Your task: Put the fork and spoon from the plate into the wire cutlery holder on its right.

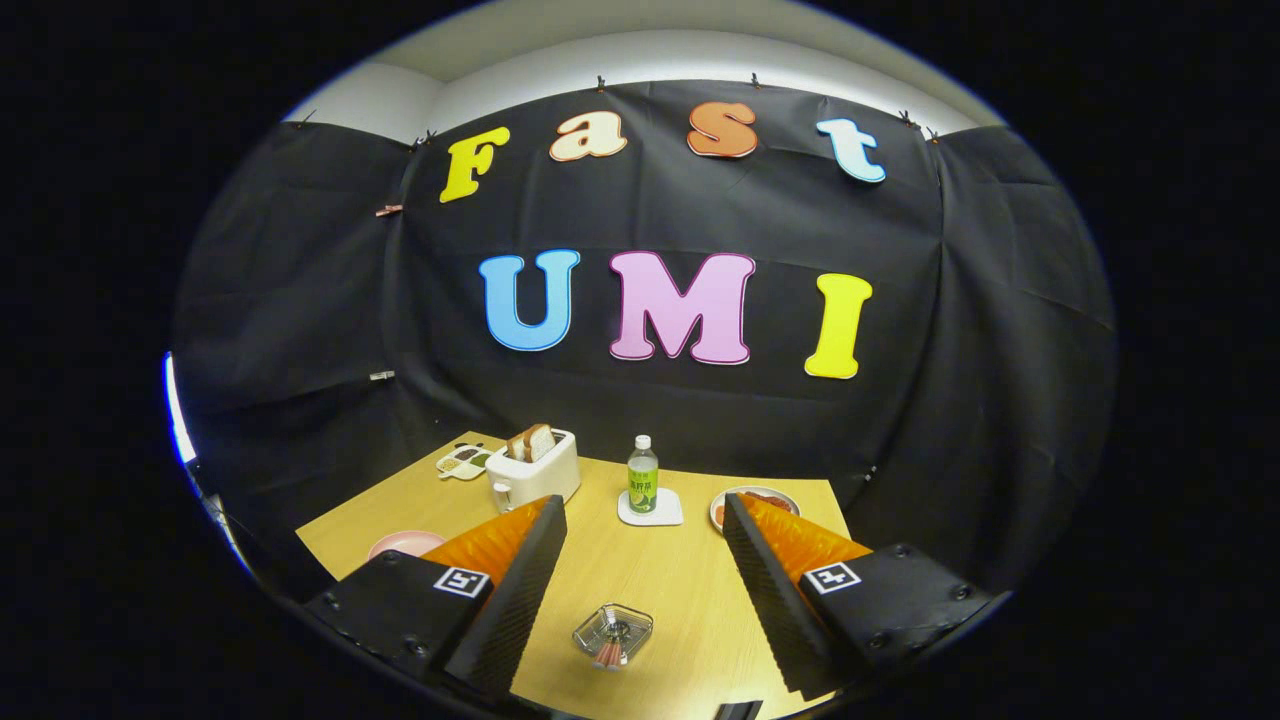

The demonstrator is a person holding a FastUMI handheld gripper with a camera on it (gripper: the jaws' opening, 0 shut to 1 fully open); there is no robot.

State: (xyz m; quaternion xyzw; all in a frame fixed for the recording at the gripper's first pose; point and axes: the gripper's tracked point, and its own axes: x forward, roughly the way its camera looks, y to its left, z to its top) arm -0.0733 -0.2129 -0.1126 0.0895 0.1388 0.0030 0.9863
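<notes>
My hand-held gripper [645,560] hangs spread wide, pinching nothing, above the pale wooden worktop [680,590]; the small wire cutlery holder [612,634] sits between my fingers.

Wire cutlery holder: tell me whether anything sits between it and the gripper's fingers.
Nothing visible does. The square wire cutlery holder sits on bare wooden table between the open fingers of the hand-held gripper, touching neither.

Wooden table [690,585] — toaster [534,470], bottle on coaster [650,508], plates [755,503], wire cutlery holder [612,634].
</notes>
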